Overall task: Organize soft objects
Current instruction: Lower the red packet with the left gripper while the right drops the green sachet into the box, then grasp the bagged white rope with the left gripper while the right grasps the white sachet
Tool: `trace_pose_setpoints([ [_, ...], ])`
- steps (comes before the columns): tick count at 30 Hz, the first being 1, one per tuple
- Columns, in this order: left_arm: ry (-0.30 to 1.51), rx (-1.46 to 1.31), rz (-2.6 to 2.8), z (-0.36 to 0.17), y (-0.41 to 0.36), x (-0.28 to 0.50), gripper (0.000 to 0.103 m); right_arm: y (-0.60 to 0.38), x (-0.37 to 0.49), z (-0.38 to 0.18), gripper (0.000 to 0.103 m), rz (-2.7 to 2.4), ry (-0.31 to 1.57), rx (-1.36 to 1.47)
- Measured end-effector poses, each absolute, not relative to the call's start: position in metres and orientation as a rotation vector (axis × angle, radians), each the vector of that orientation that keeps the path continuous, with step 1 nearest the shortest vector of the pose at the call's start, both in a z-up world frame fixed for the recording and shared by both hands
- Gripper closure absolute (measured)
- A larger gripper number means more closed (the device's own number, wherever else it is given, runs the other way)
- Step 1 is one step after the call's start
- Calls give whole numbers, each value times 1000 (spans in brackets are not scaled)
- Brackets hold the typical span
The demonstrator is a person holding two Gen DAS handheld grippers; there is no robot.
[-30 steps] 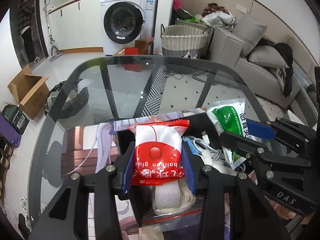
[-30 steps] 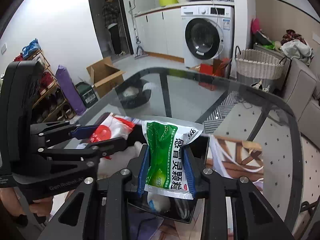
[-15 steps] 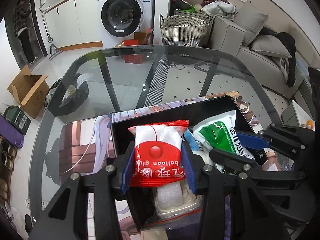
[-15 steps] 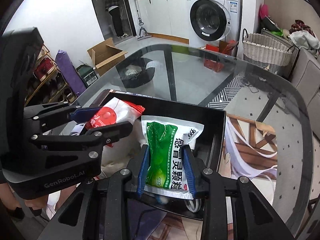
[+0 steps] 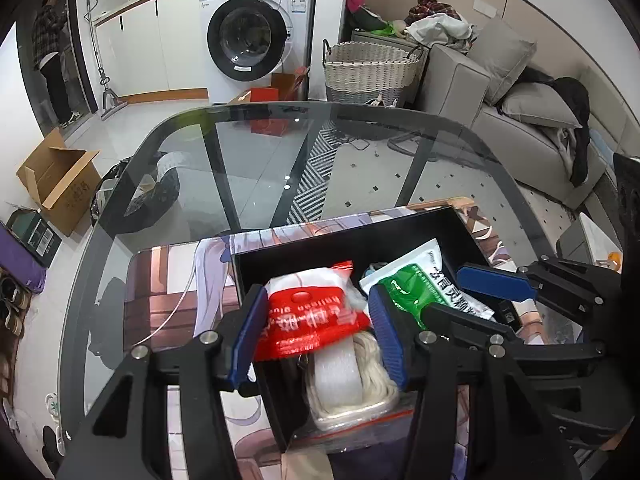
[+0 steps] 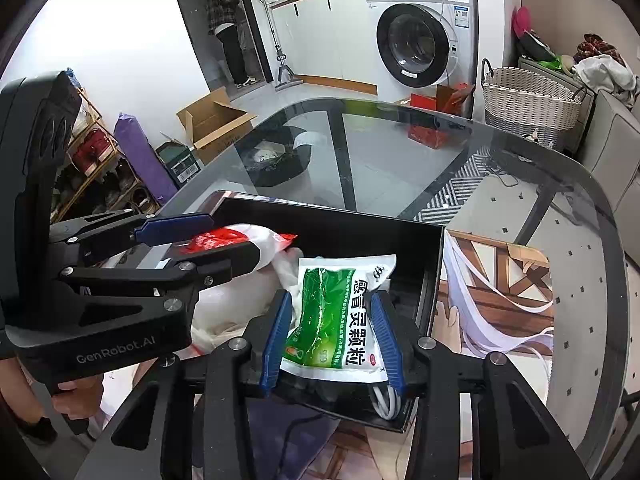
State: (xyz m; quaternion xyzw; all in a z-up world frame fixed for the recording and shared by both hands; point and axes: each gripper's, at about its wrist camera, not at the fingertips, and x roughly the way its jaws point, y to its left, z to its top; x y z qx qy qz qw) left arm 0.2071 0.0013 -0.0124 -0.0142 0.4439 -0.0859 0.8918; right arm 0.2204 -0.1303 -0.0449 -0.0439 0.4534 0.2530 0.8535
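My left gripper (image 5: 316, 332) has opened around a red and white balloon-glue pouch (image 5: 312, 316), which tips down into the black box (image 5: 344, 240) onto a white roll and pale cord (image 5: 348, 380). The pouch also shows in the right wrist view (image 6: 240, 242). My right gripper (image 6: 332, 340) has its jaws spread beside a green and white medicine sachet (image 6: 340, 312) that lies in the same box (image 6: 332, 220), also seen in the left wrist view (image 5: 420, 288). A white cable (image 6: 384, 400) lies under the sachet.
The box sits on a printed mat (image 6: 496, 292) on a glass table (image 5: 280, 152). Beyond the table are a washing machine (image 5: 252, 36), a wicker basket (image 5: 368, 68), a sofa (image 5: 532, 120) and a cardboard box (image 5: 56, 184) on the floor.
Both grippers moved down over the black box and their jaws spread. The red pouch tilted forward and dropped into the box; the green sachet now lies in the box.
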Motion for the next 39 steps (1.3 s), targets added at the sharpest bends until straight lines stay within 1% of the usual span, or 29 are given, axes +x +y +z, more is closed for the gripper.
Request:
trace_pose_setpoints([
  [10, 896, -28, -217, 7, 4, 182, 50, -140, 198, -20, 60, 563, 934, -70],
  [12, 896, -17, -221, 9, 5, 174, 47, -145, 191, -16, 54, 571, 935, -64],
  [14, 904, -1, -240, 11, 4, 160, 44, -152, 180, -12, 47, 573, 935, -54],
  [15, 906, 10, -253, 12, 4, 152, 37, -158, 176, -11, 45, 564, 936, -51],
  [16, 905, 25, -266, 13, 2, 142, 29, -162, 169, -10, 40, 555, 938, -48],
  [17, 903, 36, -274, 13, 0, 135, 26, -167, 162, -9, 33, 554, 944, -44],
  [20, 919, 85, -331, 11, -9, 104, 21, -179, 142, -11, 26, 556, 963, -57],
  [22, 959, 99, -372, 0, -17, 83, 15, -184, 128, -18, 25, 550, 990, -86],
  [23, 975, 102, -380, -5, -20, 77, 14, -187, 123, -23, 25, 550, 1008, -98],
  [26, 1059, 124, -372, -31, -30, 59, 14, -193, 106, -42, 25, 554, 1071, -127],
  [29, 1106, 156, -374, -49, -42, 48, 14, -194, 88, -59, 25, 560, 1122, -167],
  [33, 1129, 184, -363, -56, -55, 39, 14, -199, 70, -74, 25, 570, 1181, -183],
  [39, 1179, 155, -388, -60, -62, 25, 14, -220, 42, -86, 25, 613, 1277, -65],
])
